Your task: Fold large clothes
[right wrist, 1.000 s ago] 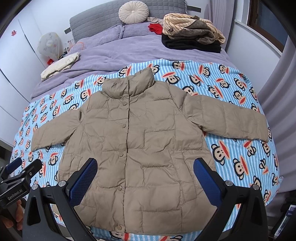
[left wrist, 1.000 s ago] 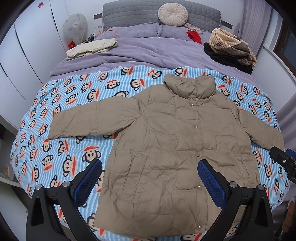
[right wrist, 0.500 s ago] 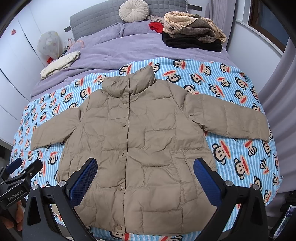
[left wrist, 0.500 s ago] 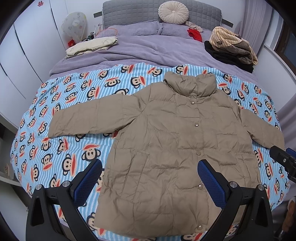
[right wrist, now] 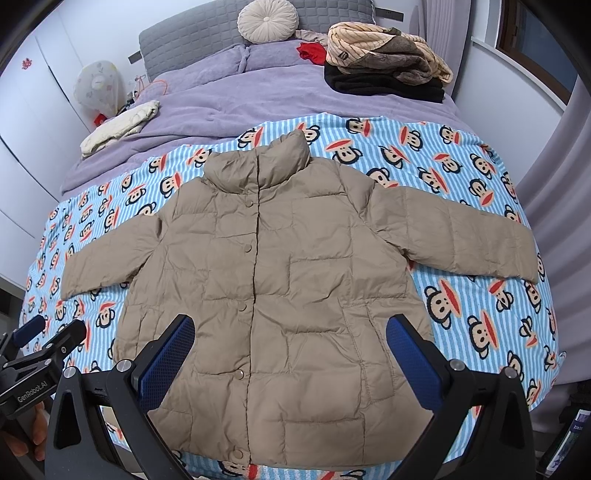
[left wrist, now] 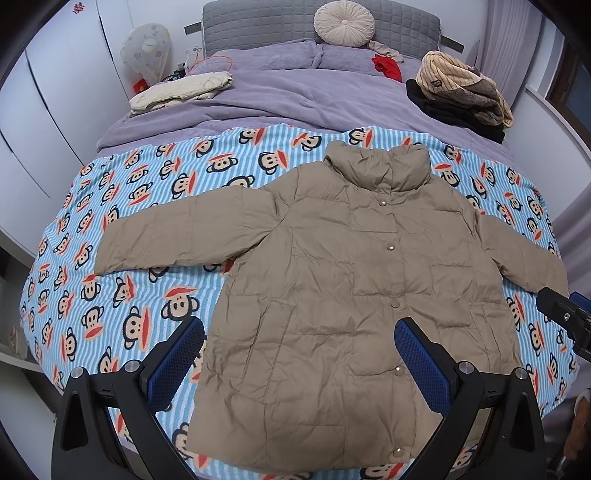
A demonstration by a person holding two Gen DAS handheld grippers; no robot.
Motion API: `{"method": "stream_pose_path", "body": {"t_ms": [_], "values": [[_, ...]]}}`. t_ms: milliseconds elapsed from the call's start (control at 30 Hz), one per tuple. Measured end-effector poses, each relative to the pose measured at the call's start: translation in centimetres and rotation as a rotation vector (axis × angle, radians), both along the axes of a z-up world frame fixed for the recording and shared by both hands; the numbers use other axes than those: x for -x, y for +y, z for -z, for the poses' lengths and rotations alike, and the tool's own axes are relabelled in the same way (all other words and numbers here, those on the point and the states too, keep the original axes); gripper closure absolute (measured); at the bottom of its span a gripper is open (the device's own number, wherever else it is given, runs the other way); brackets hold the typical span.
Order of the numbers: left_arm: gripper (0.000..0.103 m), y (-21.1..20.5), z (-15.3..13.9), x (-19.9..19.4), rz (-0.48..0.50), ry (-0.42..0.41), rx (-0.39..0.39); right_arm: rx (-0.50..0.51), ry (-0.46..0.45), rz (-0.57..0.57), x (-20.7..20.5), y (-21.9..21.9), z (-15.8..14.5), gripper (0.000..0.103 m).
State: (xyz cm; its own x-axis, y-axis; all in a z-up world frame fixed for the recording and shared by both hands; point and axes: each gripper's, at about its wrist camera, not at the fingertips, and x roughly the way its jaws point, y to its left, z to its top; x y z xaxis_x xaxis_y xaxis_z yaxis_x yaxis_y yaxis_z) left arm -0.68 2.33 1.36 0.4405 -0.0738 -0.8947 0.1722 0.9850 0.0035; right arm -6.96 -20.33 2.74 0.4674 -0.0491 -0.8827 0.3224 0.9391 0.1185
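A beige quilted puffer jacket [left wrist: 354,288] lies flat, front up and snapped shut, on a blue striped monkey-print blanket [left wrist: 122,236]. Both sleeves are spread out to the sides and the collar points to the headboard. It also shows in the right wrist view [right wrist: 280,280]. My left gripper [left wrist: 299,362] is open and empty, held above the jacket's lower hem. My right gripper [right wrist: 290,358] is open and empty, also above the lower hem. The right gripper's tip shows at the right edge of the left wrist view [left wrist: 565,314].
A purple duvet [left wrist: 295,99] covers the far half of the bed. On it lie a cream folded garment [left wrist: 181,90], a pile of striped and black clothes [left wrist: 461,96] and a red item [left wrist: 388,66]. A round cushion [left wrist: 343,18] leans on the grey headboard. White wardrobes stand at the left.
Both grippers have drifted slightly forward, so the jacket sits a little lower in both views. The jacket has not moved. Both grippers stay open.
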Motion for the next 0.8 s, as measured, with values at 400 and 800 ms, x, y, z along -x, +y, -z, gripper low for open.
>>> {"method": "stream_pose_path", "body": {"t_ms": [400, 800], "values": [[0.000, -0.1, 0.3, 0.1, 0.003, 0.005, 0.007, -0.006, 0.001, 0.000, -0.6, 0.7, 0.0, 0.000], [0.000, 1.8, 1.2, -0.8, 0.001, 0.057, 0.064, -0.078, -0.006, 0.001, -1.1, 1.1, 1.2, 0.000]]}}
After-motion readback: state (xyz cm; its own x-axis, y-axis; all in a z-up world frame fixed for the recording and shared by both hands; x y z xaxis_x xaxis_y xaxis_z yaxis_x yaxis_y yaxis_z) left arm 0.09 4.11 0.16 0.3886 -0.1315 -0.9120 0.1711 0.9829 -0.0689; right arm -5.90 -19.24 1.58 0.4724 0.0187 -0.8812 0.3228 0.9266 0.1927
